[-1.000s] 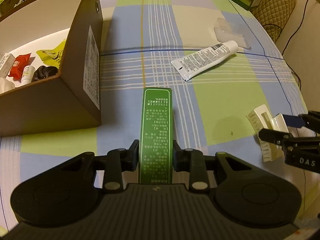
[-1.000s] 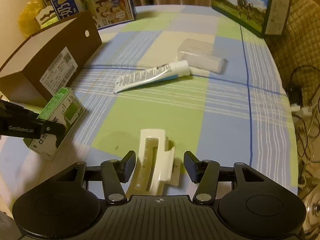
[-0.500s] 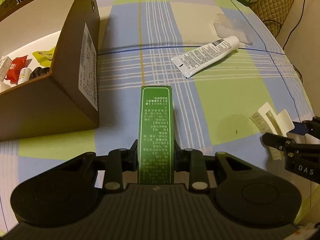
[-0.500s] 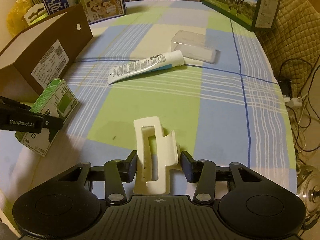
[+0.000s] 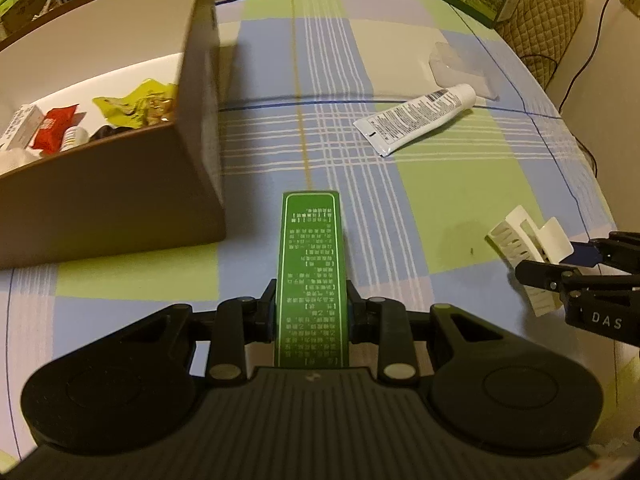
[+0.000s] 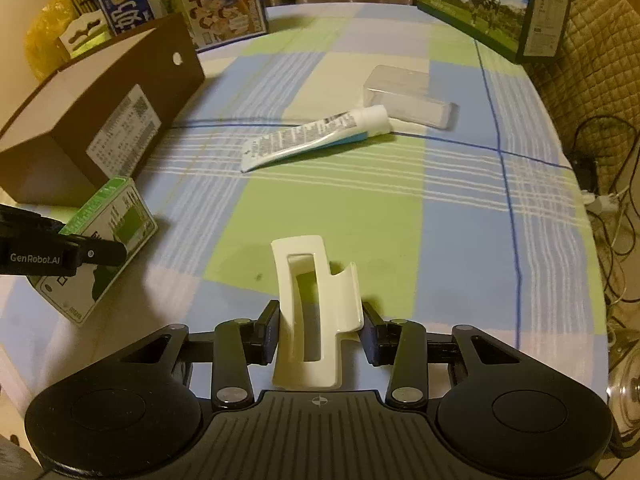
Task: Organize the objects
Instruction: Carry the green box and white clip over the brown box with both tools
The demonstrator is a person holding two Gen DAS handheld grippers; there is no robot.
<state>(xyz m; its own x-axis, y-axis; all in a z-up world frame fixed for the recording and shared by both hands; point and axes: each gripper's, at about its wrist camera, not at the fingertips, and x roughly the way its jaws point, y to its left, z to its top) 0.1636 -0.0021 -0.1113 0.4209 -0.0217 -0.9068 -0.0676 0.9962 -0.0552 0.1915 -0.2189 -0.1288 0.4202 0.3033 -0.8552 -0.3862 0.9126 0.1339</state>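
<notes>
Since a second ago the right gripper has closed onto the white clip and raised it off the worktop. The left gripper is clamped on the green box, beside the brown carton holding snack packets. Farther off lie a tube and, touching its cap, a clear case; nothing lies between.

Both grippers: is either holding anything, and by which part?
Left gripper clamps the green box by its long sides near the close end. Right gripper clamps the white hair clip across its sides, near the handle end.
</notes>
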